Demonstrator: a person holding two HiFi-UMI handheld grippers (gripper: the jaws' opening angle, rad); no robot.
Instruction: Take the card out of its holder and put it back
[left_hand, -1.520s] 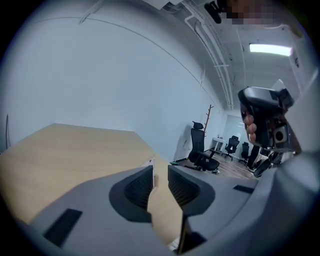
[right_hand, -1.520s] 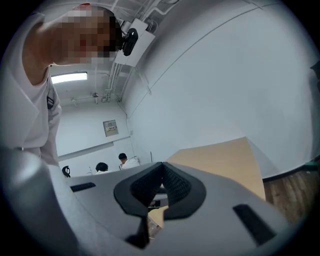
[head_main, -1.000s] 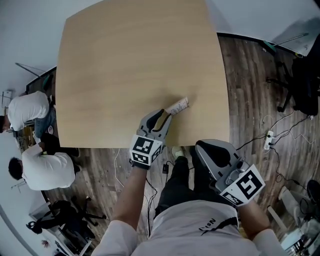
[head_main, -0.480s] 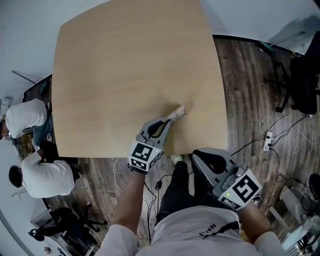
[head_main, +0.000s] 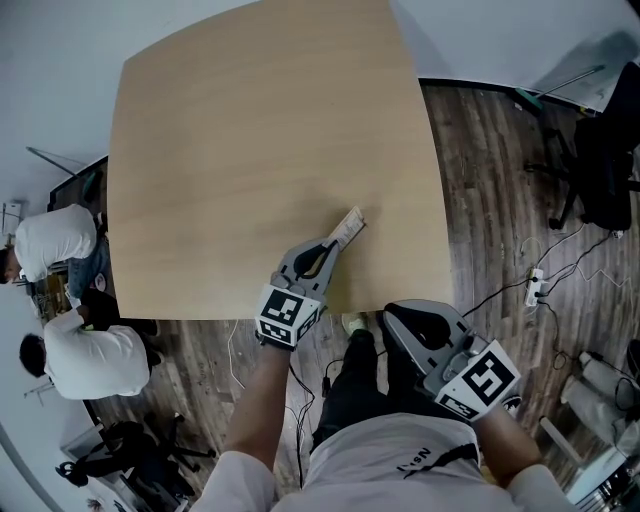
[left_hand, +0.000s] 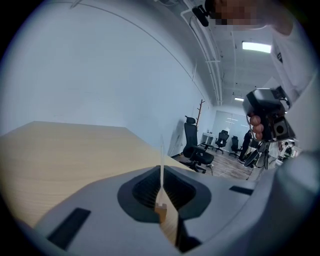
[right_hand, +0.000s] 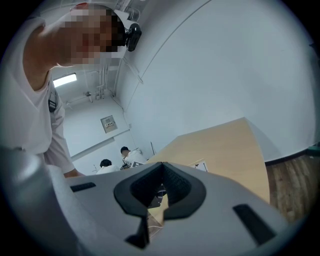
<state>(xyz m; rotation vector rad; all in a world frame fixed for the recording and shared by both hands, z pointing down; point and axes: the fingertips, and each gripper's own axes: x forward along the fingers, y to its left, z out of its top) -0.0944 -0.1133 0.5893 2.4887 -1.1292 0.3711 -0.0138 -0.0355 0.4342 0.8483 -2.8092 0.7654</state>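
Note:
The white card holder (head_main: 348, 226) with its card sits near the front right corner of the light wooden table (head_main: 230, 120), tipped up so that it looks narrow from above. My left gripper (head_main: 333, 243) reaches over the table's front edge, and its jaws are closing on the holder's near end. In the left gripper view the holder (left_hand: 161, 159) stands edge-on as a thin line, pinched between the left gripper (left_hand: 161, 173) pads. My right gripper (head_main: 404, 313) hangs off the table over the person's lap, shut with nothing in it. From the right gripper (right_hand: 161, 168) view, the holder (right_hand: 199, 165) shows on the table.
Two people in white shirts (head_main: 60, 300) are by the table's left side. Office chairs (head_main: 600, 150) stand at the right, with cables and a power strip (head_main: 535, 280) on the wood floor. The table's front edge (head_main: 200, 318) runs just under my left gripper.
The left gripper's jaws have come together on the card holder. The holder has gone from lying flat to standing on its edge. The right gripper has barely moved.

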